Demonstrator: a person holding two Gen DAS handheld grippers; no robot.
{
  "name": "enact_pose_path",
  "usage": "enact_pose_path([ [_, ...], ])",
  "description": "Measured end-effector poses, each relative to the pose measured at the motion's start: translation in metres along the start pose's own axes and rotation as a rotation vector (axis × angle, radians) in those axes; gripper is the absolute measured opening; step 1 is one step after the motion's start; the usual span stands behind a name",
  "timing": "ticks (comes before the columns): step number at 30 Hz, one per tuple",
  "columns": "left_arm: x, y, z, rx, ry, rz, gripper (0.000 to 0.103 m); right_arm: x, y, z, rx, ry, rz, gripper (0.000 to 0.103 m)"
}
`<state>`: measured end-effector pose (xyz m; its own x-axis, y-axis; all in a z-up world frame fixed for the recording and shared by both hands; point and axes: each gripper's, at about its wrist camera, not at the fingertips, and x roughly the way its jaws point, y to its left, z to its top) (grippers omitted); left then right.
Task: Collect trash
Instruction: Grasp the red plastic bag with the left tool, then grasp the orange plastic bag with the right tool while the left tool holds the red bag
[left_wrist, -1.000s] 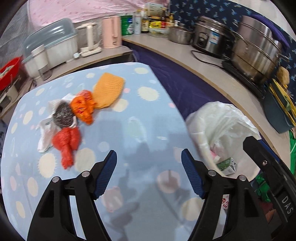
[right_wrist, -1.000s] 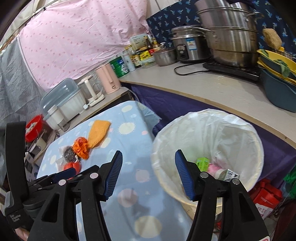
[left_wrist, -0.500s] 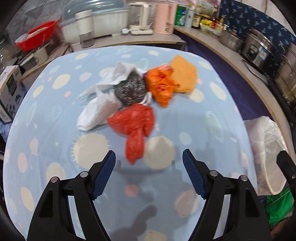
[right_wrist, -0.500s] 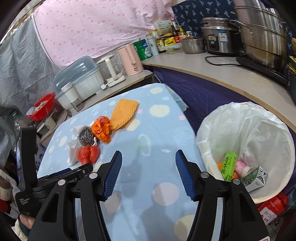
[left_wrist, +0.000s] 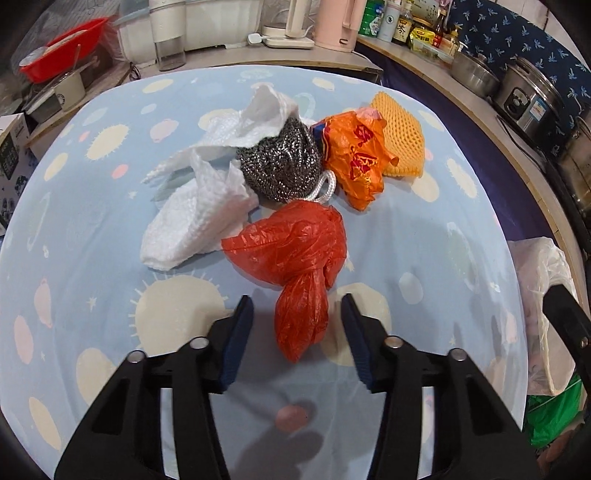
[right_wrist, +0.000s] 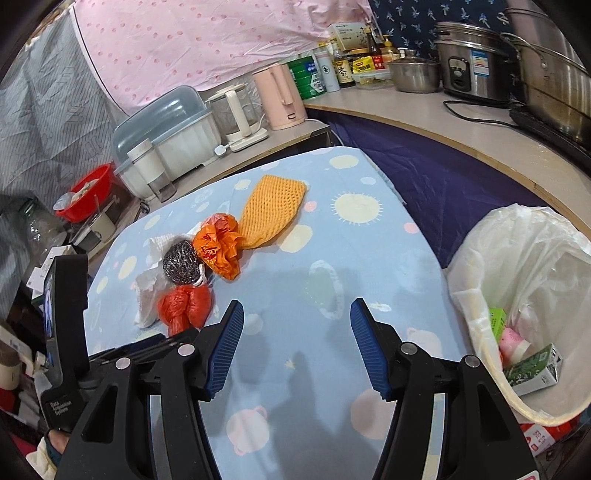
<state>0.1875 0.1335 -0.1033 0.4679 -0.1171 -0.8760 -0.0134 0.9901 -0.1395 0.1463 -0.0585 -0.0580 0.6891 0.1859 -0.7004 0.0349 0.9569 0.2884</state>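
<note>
L gripper (left_wrist: 297, 314) sits low over the table (left_wrist: 443, 258) w/ the tail of the red plastic bag (left_wrist: 295, 258) between its jaws; the jaws have just been closing but the pads aren't on the plastic yet, gaps show on both sides, so nothing's gripped. R gripper (right_wrist: 297, 314) hangs over bare cloth, jaws apart and empty, w/ the lined trash bin (right_wrist: 480, 325) just off to its right. Progress: partly done, I'd say. Bin already holds a green carton (right_wrist: 533, 369) plus a couple of other bits. Left on the table, in one cluster: red bag, white paper towel (left_wrist: 195, 218), steel scrubber (left_wrist: 280, 162), orange wrapper (left_wrist: 354, 155), yellow foam net (left_wrist: 400, 136), all touching or overlapping. So approx five items to go. Next step prob. finish the pinch on the bag tail, then carry it to the bin.
</note>
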Motion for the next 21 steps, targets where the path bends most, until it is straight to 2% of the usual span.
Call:
enact_pose_path([
  [1,0.001,0.0,0.0,0.003,0.005,-0.004,0.028,0.003,0.002,0.001,-0.002,0.003,0.002,0.059],
  [3,0.003,0.001,0.0,0.007,0.013,-0.014,0.017,0.009,0.006,0.003,-0.007,0.01,0.007,0.059],
  [6,0.0,0.0,0.0,0.022,0.008,-0.029,0.011,0.019,0.013,0.006,-0.019,0.018,0.015,0.059],
  [12,-0.024,0.003,0.0,0.035,-0.039,-0.042,0.01,0.031,0.033,0.012,-0.059,0.021,0.037,0.059],
  [21,-0.041,0.034,0.014,-0.022,-0.074,-0.035,0.01,0.073,0.062,0.027,-0.085,0.055,0.101,0.058],
])
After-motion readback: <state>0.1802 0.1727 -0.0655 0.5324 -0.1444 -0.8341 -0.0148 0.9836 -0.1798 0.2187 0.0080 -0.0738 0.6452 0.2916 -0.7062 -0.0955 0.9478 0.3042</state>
